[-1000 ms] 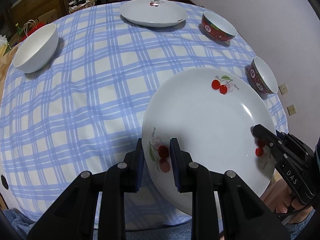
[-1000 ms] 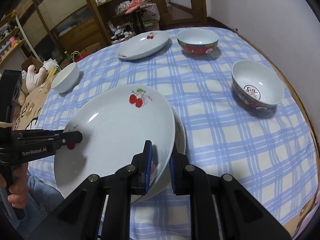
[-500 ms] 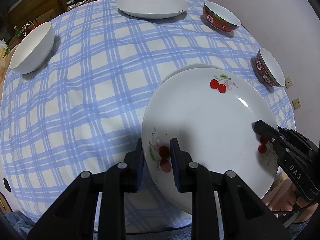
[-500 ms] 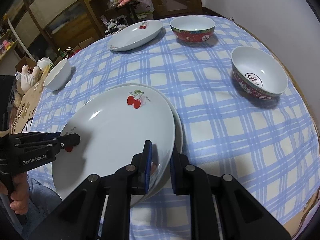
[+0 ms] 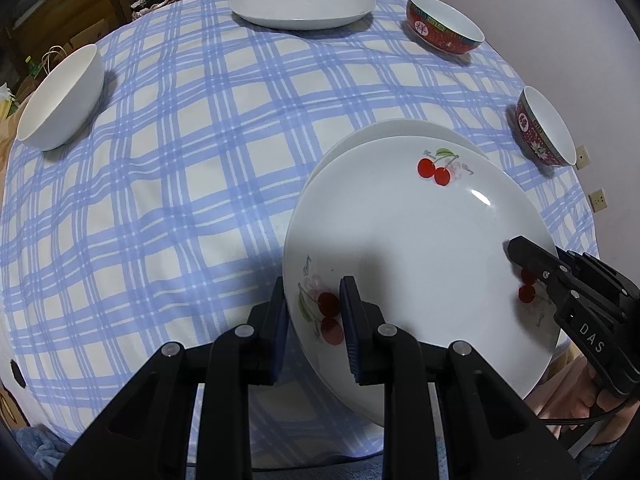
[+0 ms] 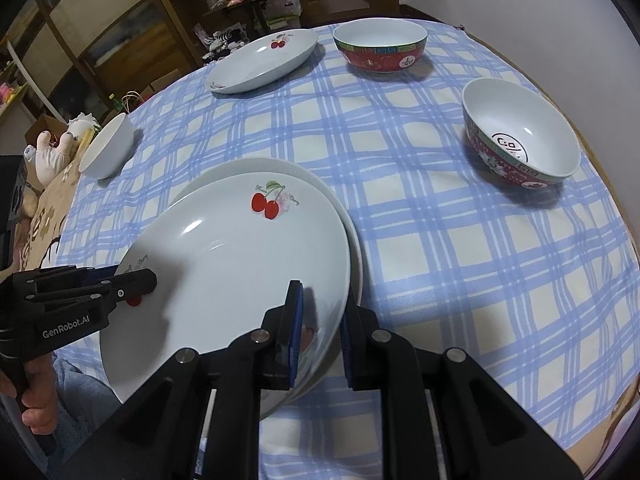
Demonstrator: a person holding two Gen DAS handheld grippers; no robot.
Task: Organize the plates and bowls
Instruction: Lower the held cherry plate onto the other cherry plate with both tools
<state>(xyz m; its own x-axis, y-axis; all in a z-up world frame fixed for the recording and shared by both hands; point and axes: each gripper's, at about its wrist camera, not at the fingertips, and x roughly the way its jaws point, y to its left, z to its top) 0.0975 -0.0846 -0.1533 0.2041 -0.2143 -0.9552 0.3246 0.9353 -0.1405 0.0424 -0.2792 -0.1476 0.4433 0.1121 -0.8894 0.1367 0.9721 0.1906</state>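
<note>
A white plate with cherry prints [image 5: 420,240] [image 6: 240,256] is gripped at its near rim from both sides. My left gripper [image 5: 312,308] [image 6: 140,280] is shut on its left rim. My right gripper [image 6: 320,316] [image 5: 516,252] is shut on its right rim. The plate lies over a second white plate [image 5: 384,130] [image 6: 354,240], of which only the far rim shows. Whether the two plates touch I cannot tell. A third cherry plate [image 5: 302,2] [image 6: 264,60] sits at the table's far side.
On the blue checked tablecloth [image 5: 180,180] stand a white bowl [image 5: 60,96] [image 6: 108,146] at the left and two red patterned bowls [image 5: 444,24] [image 6: 520,136] at the far right and right. A person's hand [image 6: 36,400] holds the left gripper. Shelves stand behind the table.
The far rim of the lower plate has come into view beyond the held plate in the left wrist view. Both grippers keep their grip on the plate.
</note>
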